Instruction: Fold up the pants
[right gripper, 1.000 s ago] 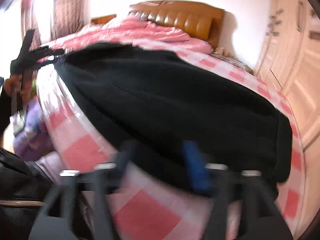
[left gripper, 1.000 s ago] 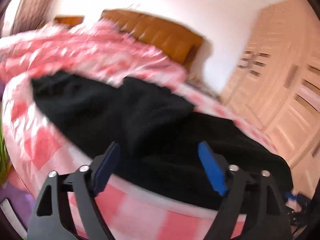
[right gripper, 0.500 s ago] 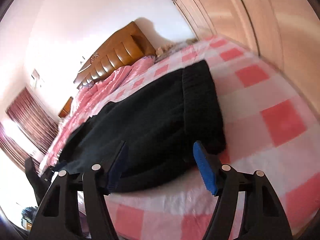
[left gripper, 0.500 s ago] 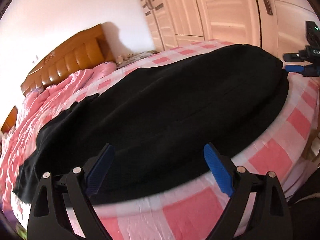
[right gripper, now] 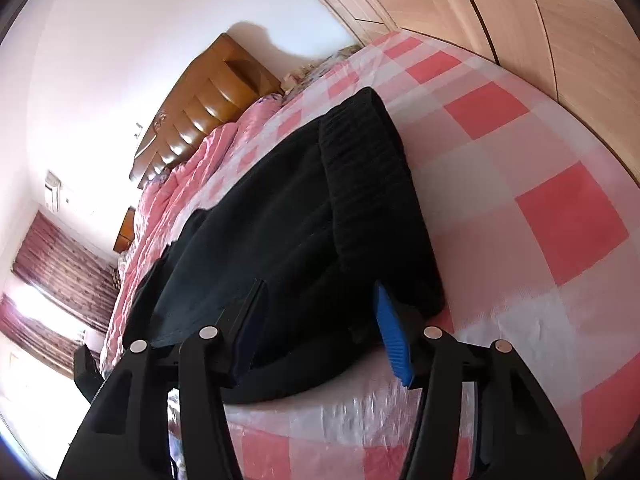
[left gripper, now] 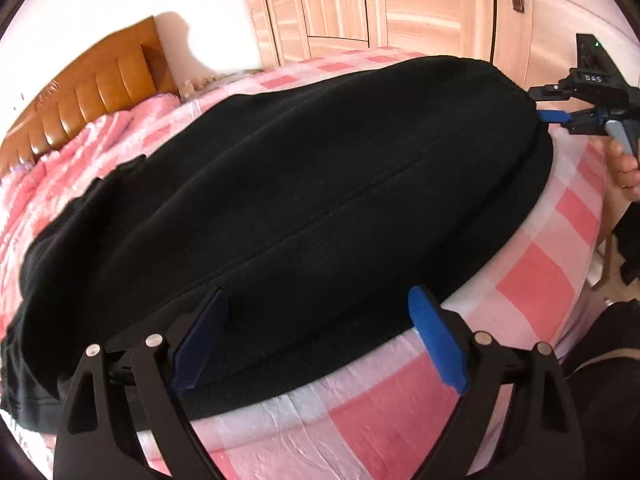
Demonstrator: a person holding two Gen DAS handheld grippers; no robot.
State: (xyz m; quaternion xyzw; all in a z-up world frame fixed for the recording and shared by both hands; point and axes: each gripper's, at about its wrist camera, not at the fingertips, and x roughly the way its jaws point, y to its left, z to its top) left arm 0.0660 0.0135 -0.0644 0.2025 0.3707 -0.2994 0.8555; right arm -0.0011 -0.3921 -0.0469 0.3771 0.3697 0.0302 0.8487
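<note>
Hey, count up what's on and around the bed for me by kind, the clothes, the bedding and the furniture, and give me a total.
Black pants: 1
Pink checked bedsheet: 1
Pink quilt: 1
Wooden headboard: 1
Wooden wardrobe: 1
Total: 5

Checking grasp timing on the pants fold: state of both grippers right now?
Left gripper: open, fingers astride the near edge of the black pants, not pressing.
Right gripper: closing on the pants' ribbed end, fabric between the fingers, not yet clamped.
</note>
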